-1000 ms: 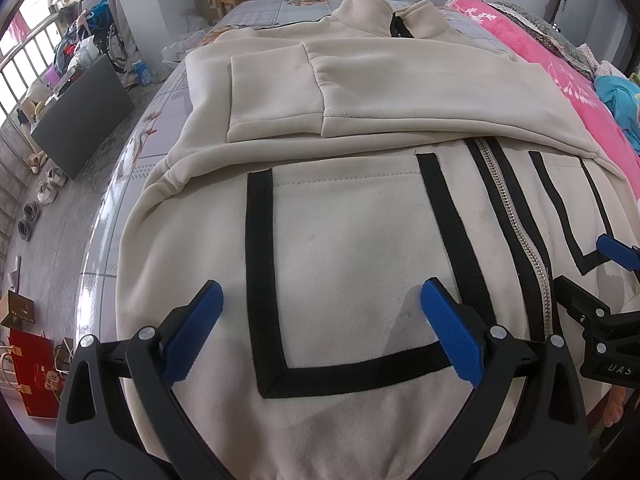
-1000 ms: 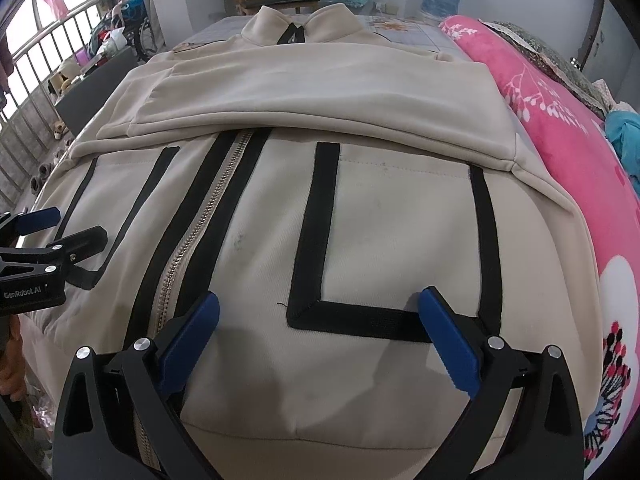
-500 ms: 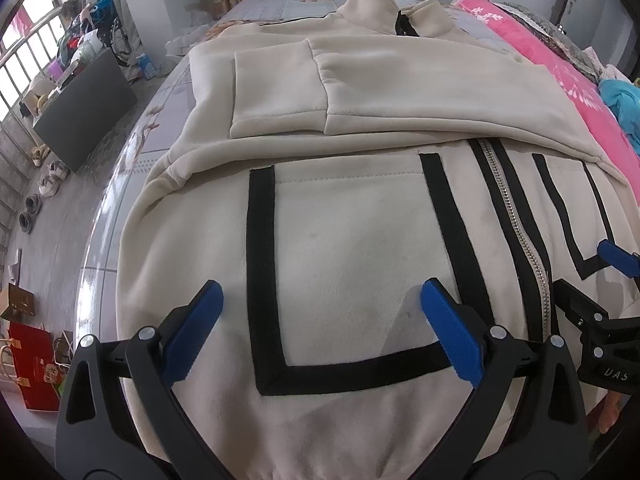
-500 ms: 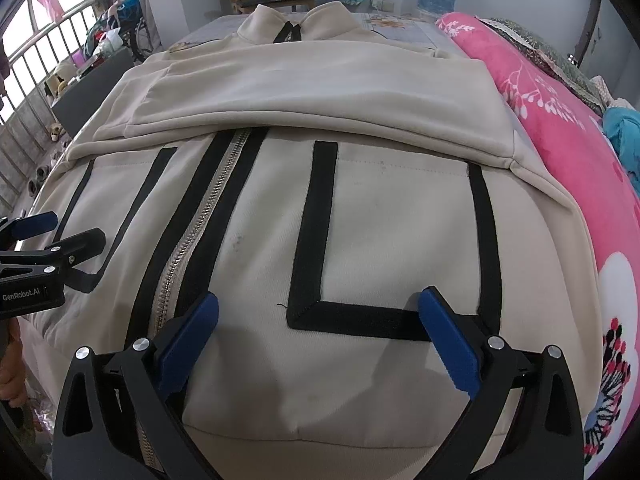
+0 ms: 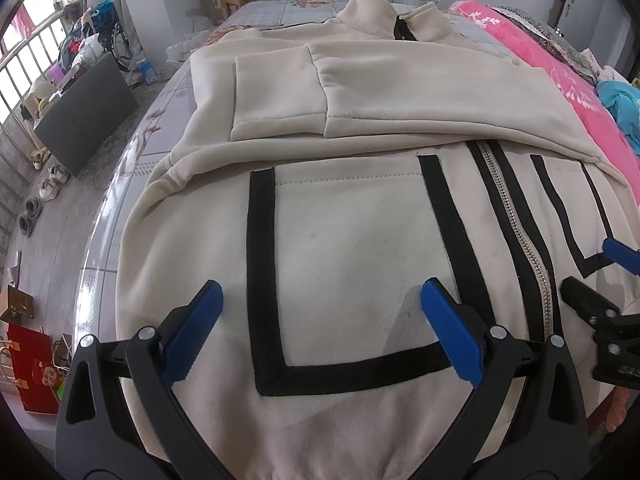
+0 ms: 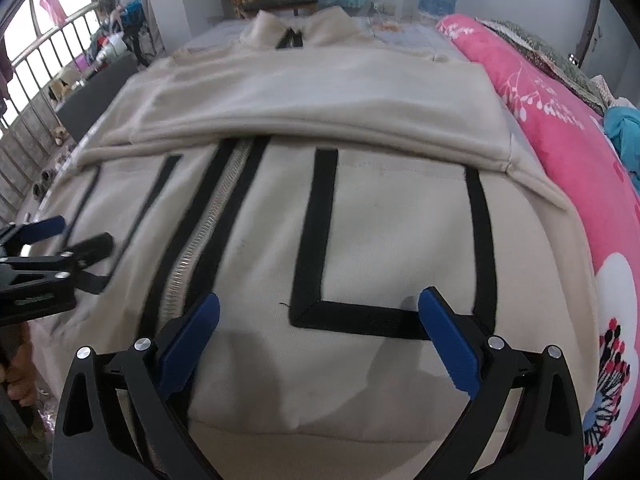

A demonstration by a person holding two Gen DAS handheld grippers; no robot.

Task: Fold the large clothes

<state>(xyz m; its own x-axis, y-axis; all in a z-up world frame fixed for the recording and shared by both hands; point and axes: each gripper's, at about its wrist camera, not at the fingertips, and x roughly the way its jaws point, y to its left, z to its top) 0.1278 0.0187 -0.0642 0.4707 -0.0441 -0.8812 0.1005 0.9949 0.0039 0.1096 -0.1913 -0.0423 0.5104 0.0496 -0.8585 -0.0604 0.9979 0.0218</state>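
Observation:
A cream zip jacket (image 5: 352, 248) with black stripes lies front-up on the bed, collar at the far end and both sleeves folded across its chest. My left gripper (image 5: 320, 312) hovers open over the left pocket outline near the hem, nothing between its blue pads. My right gripper (image 6: 316, 320) hangs open over the right pocket outline (image 6: 360, 312) of the same jacket (image 6: 380, 220), just right of the zipper (image 6: 200, 248). Each gripper shows at the edge of the other's view: the right gripper (image 5: 600, 280) and the left gripper (image 6: 60, 240).
A pink floral blanket (image 6: 580, 152) runs along the bed's right side with a teal cloth (image 5: 620, 108) on it. Left of the bed are a dark panel (image 5: 84, 112), shoes (image 5: 40, 192) on the floor and a red bag (image 5: 32, 368). A hand (image 6: 16, 376) holds the left gripper.
Both grippers stay open over the hem end and have shifted slightly forward and up; the right wrist view is now motion-blurred. The jacket has not moved.

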